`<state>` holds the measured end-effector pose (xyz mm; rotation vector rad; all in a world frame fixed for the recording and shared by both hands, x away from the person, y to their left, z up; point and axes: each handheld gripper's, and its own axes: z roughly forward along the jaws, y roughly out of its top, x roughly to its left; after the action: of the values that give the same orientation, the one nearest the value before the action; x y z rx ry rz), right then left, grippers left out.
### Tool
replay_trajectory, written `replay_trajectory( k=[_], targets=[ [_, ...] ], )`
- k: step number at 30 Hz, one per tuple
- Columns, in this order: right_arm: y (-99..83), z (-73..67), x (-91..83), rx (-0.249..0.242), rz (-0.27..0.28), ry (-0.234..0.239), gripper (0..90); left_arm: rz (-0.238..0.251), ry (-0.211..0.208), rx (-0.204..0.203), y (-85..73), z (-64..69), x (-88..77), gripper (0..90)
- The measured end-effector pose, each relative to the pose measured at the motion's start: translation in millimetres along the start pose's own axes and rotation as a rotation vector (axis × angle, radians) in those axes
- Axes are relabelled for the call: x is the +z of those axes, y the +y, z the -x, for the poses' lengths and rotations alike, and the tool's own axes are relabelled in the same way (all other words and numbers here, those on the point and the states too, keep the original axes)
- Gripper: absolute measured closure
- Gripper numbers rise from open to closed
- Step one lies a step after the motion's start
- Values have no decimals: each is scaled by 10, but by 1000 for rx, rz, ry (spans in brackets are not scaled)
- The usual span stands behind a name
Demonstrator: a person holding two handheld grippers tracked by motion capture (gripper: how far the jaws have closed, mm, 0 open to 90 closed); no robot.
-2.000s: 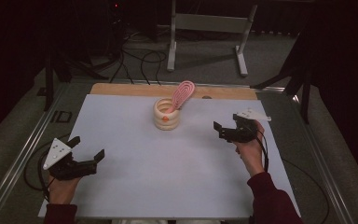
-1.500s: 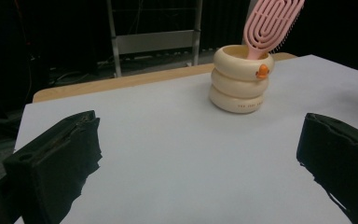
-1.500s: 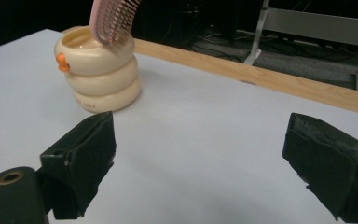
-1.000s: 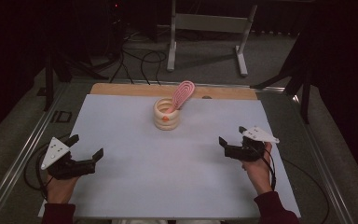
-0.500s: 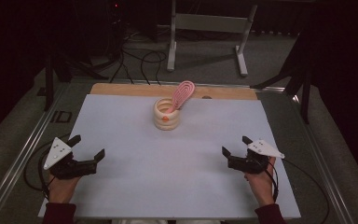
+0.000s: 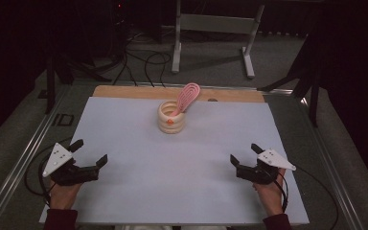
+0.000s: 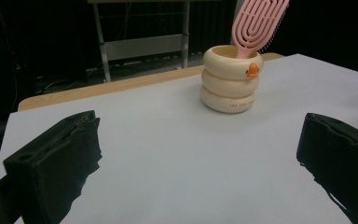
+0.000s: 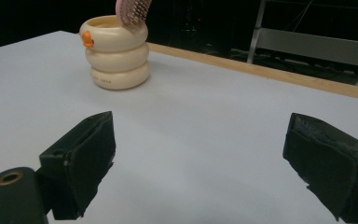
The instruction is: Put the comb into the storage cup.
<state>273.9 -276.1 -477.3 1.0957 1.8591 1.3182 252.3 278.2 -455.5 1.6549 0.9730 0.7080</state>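
High view: left claw point(image 6: 90, 152) sits at the near left of the white desk point(image 6: 172, 191), jaws spread wide, nothing between them. Right claw point(image 6: 244, 154) mirrors it at the near right, also wide open and empty. Both point inward and forward, toward the middle of the desk. A hand point(image 6: 63, 194) holds the left one, another hand point(image 6: 270, 191) the right; each claw carries a grey three-cornered plate on top and trails a cable.

Cream ringed cup point(image 6: 171, 116) stands upright at far centre of the desk, well apart from both claws. Small orange knob on its front. Pink hairbrush point(image 6: 187, 96) stands in the cup, head up, leaning right and back over the rim.

Left gripper view: cup point(image 7: 231, 79) upper right of centre, brush head point(image 7: 257, 23) rising out of it, bare desk between the two black jaws.

Right gripper view: cup point(image 8: 117, 51) at upper left, brush point(image 8: 133, 11) bristles just visible at the top edge; jaws far apart, gripping nothing.
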Motion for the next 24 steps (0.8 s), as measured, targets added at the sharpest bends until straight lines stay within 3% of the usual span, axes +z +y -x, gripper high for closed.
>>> replay_trajectory(
  k=[24],
  targets=[
    [-71,82,-107,9,15,-22,92,-10,8,15,-65,84,-19,0]
  ],
)
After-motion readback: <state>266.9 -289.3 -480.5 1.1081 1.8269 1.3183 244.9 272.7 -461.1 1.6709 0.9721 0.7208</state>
